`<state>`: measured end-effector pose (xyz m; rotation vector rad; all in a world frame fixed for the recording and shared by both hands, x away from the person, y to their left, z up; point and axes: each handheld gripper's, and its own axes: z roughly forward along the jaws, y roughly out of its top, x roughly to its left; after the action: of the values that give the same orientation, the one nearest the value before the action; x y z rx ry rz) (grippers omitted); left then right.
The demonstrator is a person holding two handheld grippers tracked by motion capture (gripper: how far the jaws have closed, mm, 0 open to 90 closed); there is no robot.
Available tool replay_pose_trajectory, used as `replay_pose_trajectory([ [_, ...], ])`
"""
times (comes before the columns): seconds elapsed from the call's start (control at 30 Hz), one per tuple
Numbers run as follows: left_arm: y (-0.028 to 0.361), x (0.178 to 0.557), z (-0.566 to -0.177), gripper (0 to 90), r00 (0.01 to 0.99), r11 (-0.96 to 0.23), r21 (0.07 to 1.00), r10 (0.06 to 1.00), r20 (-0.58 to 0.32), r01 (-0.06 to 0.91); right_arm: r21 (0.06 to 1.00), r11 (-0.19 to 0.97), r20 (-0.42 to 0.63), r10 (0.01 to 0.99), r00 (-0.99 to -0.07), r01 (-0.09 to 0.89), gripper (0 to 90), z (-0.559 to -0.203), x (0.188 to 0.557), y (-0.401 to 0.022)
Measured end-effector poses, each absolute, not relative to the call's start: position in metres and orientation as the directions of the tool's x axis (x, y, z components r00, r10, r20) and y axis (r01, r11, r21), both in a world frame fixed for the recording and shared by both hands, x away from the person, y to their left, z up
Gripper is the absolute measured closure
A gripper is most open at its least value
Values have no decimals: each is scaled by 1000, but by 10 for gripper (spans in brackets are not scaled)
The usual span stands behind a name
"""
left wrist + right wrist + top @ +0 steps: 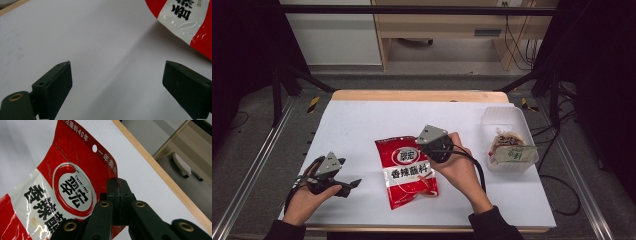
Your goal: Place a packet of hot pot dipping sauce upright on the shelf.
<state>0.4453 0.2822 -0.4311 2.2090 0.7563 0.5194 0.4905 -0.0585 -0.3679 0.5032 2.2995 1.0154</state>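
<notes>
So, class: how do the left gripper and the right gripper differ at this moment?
The left gripper has its jaws wide apart over bare white table, holding nothing. The right gripper has its jaws shut on the edge of the red seasoning packet. Both have black jaws and are hand-held.

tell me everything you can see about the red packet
The red packet is a flat, glossy plastic pouch with a white band of black characters, a round red-and-white logo above it and a small hang hole near its top edge. It lies on the white table near the middle, slightly tilted. The right gripper has its jaws shut on the packet's top right edge, which looks lifted a little. The left gripper stands open beside it, not touching.
</notes>
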Motion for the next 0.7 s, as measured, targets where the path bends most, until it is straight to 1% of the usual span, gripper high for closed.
replay_pose_trajectory([
  [0.13,279,452,-421,91,752,-543,763,649,117,351,763,640,-350,530,-772,94,900,-367,494,-51],
  [0.43,267,471,-400,94,759,-562,751,639,127,348,776,627,-347,518,-782,71,900,-359,502,-43],
  [0.57,259,475,-387,93,770,-588,739,620,149,330,780,623,-349,512,-785,60,900,-361,498,-48],
  [0.7,253,478,-377,96,778,-592,740,610,152,320,794,606,-338,519,-785,59,900,-360,496,-54],
])
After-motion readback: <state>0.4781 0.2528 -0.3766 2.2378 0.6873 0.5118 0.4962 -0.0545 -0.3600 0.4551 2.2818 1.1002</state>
